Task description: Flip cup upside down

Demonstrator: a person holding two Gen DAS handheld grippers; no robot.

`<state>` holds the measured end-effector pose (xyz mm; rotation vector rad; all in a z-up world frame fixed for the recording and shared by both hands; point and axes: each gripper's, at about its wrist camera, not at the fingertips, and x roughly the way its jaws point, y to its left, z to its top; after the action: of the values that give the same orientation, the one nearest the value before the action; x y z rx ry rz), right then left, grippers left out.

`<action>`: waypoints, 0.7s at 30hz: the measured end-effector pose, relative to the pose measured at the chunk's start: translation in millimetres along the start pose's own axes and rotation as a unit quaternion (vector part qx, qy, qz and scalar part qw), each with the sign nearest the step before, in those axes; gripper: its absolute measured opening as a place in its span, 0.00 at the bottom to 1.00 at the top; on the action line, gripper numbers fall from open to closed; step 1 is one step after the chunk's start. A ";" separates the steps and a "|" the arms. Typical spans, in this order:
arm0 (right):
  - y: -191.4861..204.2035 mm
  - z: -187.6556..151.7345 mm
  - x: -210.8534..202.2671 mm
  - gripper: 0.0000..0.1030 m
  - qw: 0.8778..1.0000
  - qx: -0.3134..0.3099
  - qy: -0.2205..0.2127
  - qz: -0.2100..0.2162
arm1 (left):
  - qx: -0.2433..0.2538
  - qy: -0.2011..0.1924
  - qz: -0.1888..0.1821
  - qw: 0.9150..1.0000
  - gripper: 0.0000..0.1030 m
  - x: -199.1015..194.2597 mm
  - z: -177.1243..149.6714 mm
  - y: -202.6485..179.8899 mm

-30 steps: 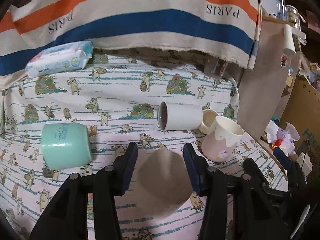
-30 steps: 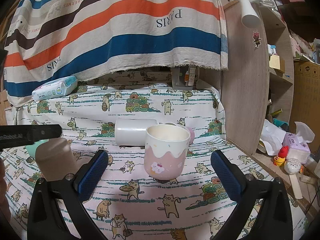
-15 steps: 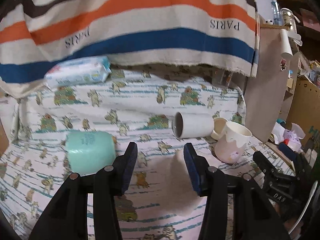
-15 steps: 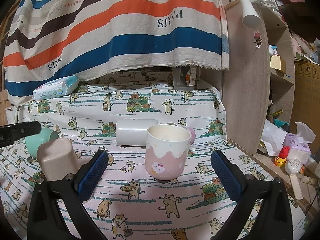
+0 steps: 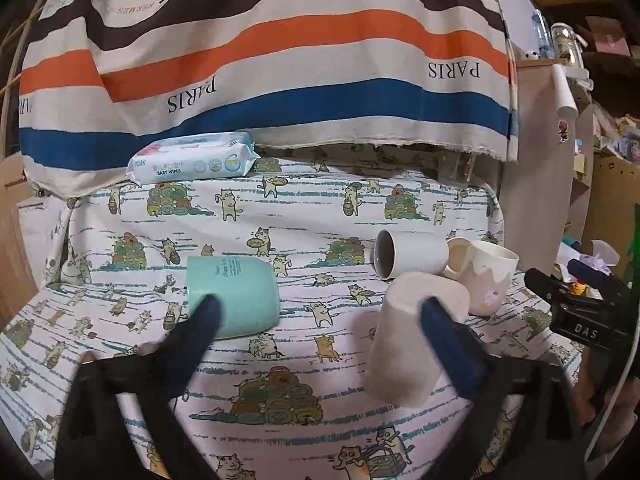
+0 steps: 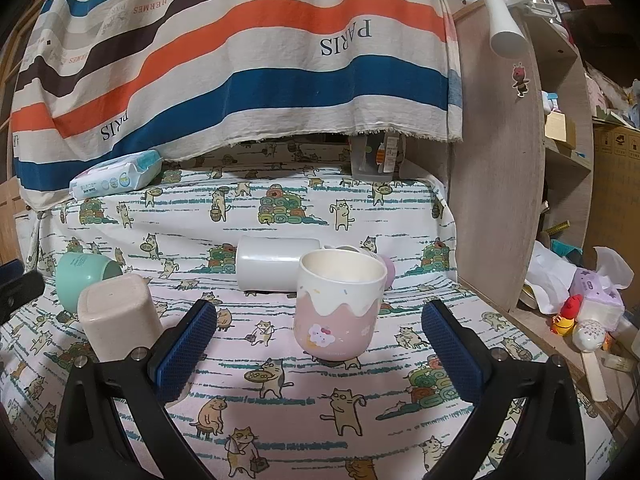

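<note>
Covering the table: cat-print cloth (image 6: 280, 420), striped fabric behind. Standing upright between the spread fingers of the right gripper (image 6: 320, 344): pink cup (image 6: 336, 312). Left gripper (image 5: 316, 320) gaping too, beige cup (image 5: 416, 340) beside it, already inverted. Closing squarely mid-body, lifting clear before rotating.

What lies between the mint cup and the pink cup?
In the right wrist view, the upturned beige cup stands between the mint cup and the pink cup, beside the mint one.

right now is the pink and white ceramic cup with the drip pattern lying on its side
No, the pink and white ceramic cup with the drip pattern stands upright, mouth up, on the cat-print cloth between the open right tool fingers.
</note>
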<state>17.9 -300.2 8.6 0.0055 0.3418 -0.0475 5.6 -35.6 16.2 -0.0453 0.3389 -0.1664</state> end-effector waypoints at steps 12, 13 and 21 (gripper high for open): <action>3.8 0.3 -1.1 1.00 1.000 -0.002 0.000 0.004 | -0.015 -0.005 0.034 0.999 1.00 -6.9 -12.4 8.4; 3.2 0.4 -0.7 1.00 1.000 -0.002 0.000 0.004 | -0.013 -0.004 0.034 0.999 1.00 -7.0 -12.7 8.3; 3.4 0.6 -0.8 1.00 1.000 -0.002 0.000 0.004 | 0.017 -0.003 0.044 0.999 1.00 -6.4 -12.5 -3.5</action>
<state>17.5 -296.8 9.4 0.0032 0.3421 -0.0391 -5.0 -38.2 6.8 0.0026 0.3311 -0.0853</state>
